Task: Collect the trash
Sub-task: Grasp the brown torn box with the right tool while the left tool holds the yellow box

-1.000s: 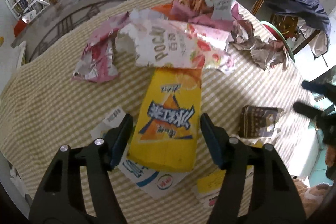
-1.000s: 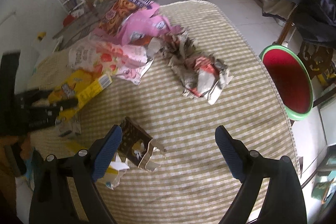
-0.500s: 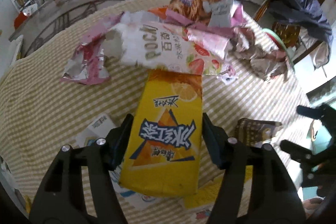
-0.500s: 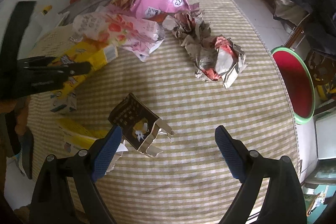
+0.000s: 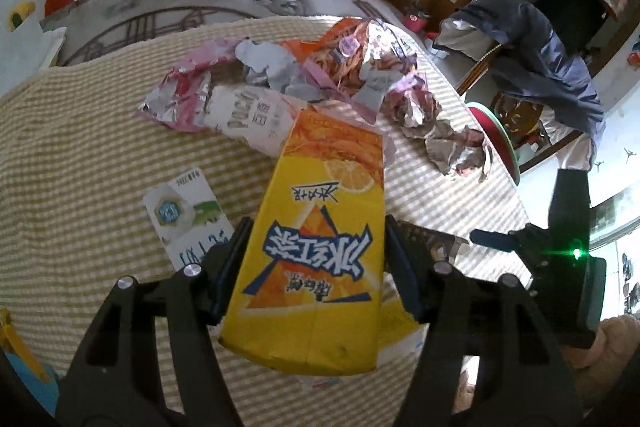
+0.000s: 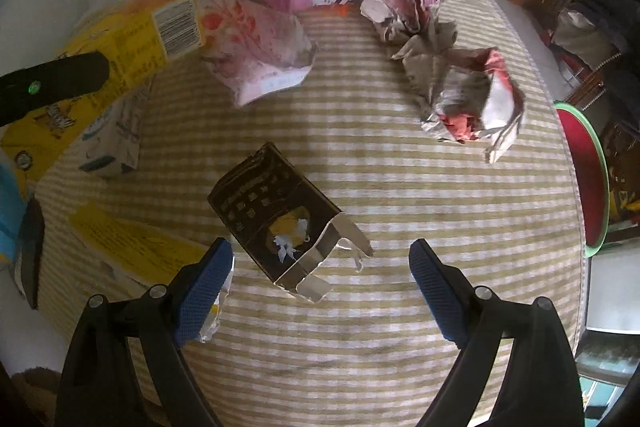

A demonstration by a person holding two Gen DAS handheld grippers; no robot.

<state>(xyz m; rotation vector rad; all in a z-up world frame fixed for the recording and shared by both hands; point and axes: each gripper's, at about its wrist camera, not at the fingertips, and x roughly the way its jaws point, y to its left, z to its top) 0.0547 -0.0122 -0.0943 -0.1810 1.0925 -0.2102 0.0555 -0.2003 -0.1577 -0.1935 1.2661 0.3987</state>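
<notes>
Clamping a yellow drink carton (image 5: 320, 259) between the left gripper (image 5: 316, 267) fingers, right gripper (image 6: 320, 271) fingers spread wide around a dark torn box (image 6: 276, 223) on the table (image 6: 400, 187).

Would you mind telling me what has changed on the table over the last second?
The left gripper, shut on the yellow drink carton, has lifted it off the checked tablecloth, its far end now over the white-and-pink snack bag. The right gripper, open, has come down toward the dark torn box. The other wrappers stayed put.
</notes>
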